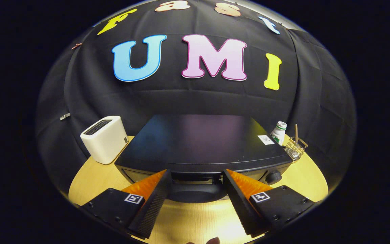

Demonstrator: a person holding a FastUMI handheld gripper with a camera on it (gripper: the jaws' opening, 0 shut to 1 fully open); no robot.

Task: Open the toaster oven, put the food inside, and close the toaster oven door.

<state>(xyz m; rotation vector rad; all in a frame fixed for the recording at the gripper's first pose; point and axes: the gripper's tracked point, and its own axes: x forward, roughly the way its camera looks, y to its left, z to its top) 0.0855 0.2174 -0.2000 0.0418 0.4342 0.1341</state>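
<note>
Gripper view is looking down over the toaster oven (198,142), which is sitting on the pale wooden worktop (90,183), just ahead of your tongs (196,183). Going from the left: a cream, round-cornered slot toaster (104,139) is standing beside the oven; your tongs are spreading wide, pinching nothing, ridged black pads flanking the dark curved door handle (196,192); right of that, a round knob (273,177), then a small white bottle (278,133) and a wire basket (295,148). The oven is looking rigid, boxy, matte metal, probably heavy enough to stay put. You are likely best taking the handle mid-span; it may be slick.
</note>
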